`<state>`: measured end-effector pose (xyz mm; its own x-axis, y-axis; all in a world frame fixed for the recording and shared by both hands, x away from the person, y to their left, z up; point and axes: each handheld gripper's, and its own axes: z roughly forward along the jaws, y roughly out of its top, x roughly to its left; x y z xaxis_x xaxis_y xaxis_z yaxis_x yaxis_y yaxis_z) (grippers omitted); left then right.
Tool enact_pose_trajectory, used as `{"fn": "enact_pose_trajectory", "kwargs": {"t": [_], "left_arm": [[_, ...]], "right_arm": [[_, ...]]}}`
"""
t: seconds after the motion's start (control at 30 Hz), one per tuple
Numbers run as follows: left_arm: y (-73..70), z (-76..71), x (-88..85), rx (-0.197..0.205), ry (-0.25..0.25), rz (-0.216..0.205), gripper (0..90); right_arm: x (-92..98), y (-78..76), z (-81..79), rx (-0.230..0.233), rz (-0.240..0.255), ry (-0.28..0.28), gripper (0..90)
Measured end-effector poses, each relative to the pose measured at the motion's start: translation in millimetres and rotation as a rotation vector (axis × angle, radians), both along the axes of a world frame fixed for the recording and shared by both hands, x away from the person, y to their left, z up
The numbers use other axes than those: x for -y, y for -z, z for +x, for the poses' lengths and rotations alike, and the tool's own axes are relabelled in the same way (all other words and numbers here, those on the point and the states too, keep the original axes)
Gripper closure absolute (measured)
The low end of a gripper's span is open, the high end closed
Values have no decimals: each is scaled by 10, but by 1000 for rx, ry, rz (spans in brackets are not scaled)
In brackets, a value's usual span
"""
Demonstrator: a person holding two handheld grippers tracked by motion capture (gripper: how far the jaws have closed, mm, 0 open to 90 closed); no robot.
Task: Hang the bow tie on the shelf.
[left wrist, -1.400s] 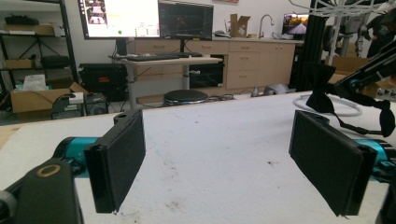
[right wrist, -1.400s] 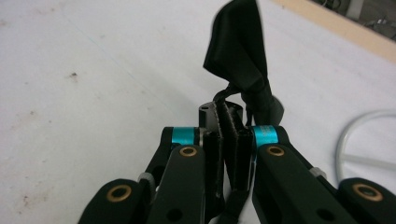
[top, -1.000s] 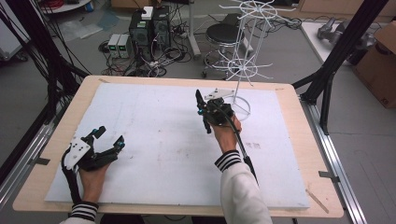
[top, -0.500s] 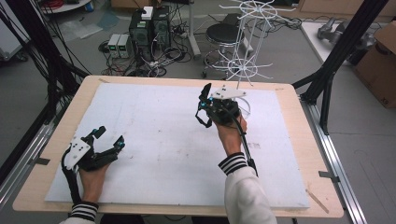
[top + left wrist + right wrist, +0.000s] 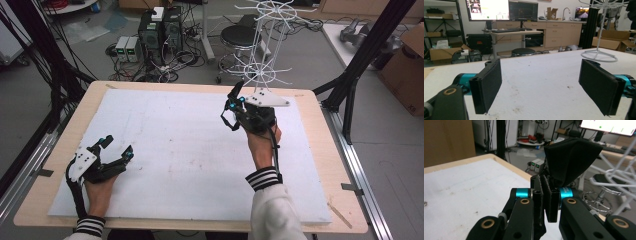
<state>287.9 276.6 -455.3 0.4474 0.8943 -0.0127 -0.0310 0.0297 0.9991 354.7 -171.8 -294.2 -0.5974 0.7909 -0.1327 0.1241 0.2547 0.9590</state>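
With the right tongs (image 5: 545,202) clenched on a black cloth (image 5: 569,160) lifted near the white wire rack (image 5: 265,50), probably its hanging place, keep the pinch firm and approach a hook slowly, while the left tongs (image 5: 116,149) rest released on the bench (image 5: 165,145).

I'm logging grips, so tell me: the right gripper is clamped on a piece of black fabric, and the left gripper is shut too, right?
Not quite. The right gripper does clamp the piece of black fabric, but the left gripper is open: the left gripper view shows its pads far apart, nothing between them.
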Motion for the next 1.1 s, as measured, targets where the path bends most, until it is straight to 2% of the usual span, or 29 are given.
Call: {"fn": "enact_pose_trajectory", "kwargs": {"t": [0.2,0.53,0.57,0.7,1.1], "left_arm": [[0,1,2,-1,0,1,190],[0,2,2,-1,-1,1,190],[-1,2,2,-2,-1,1,191],[-1,1,2,-2,0,2,191],[-1,2,0,-2,-1,0,191]], "right_arm": [[133,-83,-107,40,14,42,868],[379,-195,-178,76,51,108,867],[420,-242,-191,85,50,123,868],[496,-317,-203,108,55,142,867],[768,-406,-155,124,83,222,867]]}}
